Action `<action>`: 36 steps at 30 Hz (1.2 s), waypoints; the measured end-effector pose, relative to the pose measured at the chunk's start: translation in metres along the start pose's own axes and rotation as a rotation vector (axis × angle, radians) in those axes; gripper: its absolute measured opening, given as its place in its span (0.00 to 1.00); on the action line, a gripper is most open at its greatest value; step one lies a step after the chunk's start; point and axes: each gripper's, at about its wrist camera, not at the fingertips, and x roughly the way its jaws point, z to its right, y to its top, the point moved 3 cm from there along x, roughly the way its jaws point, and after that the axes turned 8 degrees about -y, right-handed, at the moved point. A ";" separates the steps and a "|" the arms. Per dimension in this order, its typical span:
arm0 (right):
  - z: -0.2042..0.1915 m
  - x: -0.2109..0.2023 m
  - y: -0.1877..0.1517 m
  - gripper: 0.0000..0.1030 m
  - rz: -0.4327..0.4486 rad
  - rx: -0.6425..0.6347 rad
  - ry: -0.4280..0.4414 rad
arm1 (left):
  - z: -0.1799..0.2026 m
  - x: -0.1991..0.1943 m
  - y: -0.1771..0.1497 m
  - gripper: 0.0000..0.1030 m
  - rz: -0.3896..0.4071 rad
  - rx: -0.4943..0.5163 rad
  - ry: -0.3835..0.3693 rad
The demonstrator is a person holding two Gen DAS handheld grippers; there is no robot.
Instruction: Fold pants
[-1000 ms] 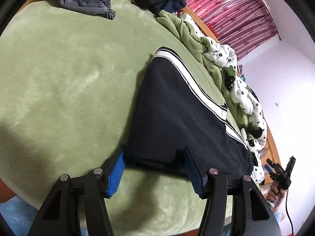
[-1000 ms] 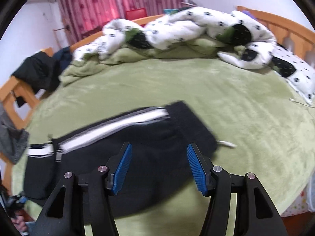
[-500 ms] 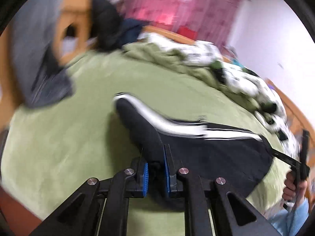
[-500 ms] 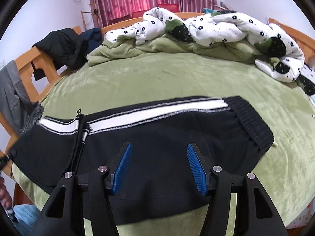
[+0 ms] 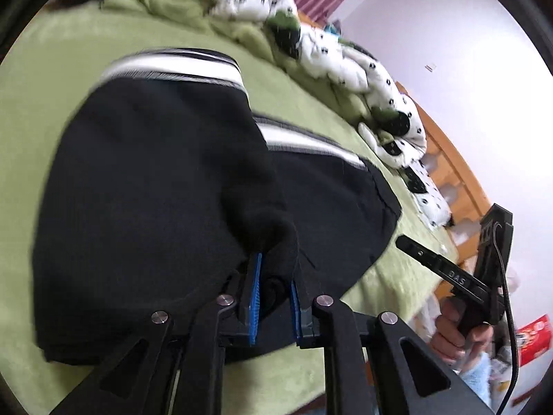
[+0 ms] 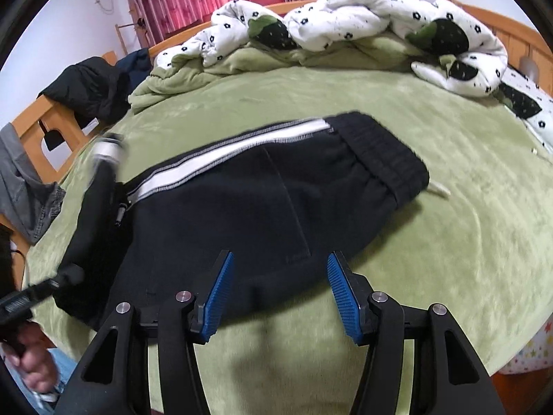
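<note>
1. Left gripper (image 5: 274,292) is clamped on a bunched fold of the black pants (image 5: 145,186), lifted over the rest.
2. Right gripper (image 6: 280,292) stands half open, holding nothing, with the pants just ahead on the green blanket (image 6: 449,180).
3. "DAS" is printed on the right gripper.

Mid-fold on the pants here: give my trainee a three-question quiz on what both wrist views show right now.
1. True or false: the left gripper is clamped on a bunch of the black pants.
2. The right gripper is: A) shut on the waistband, B) open above the near edge of the pants, C) gripping the quilt.
3. Fill in: the pants lie on a ____ blanket that covers the bed.

Key
1. True. Black fabric sits pinched between its blue pads.
2. B. Its jaws stand apart with nothing pressed between them.
3. Green. The flowered white quilt is heaped along the far side.
</note>
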 end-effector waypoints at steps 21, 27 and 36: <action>-0.192 0.083 0.006 0.46 -0.232 -0.047 0.372 | -0.107 -0.159 -0.025 0.48 0.150 -0.182 0.141; -0.197 0.051 0.030 0.10 -0.098 -0.134 0.430 | -0.104 -0.152 -0.020 0.48 0.141 -0.185 0.153; -0.125 0.010 0.072 0.09 0.106 -0.249 0.235 | -0.050 -0.092 -0.013 0.48 0.100 -0.103 0.102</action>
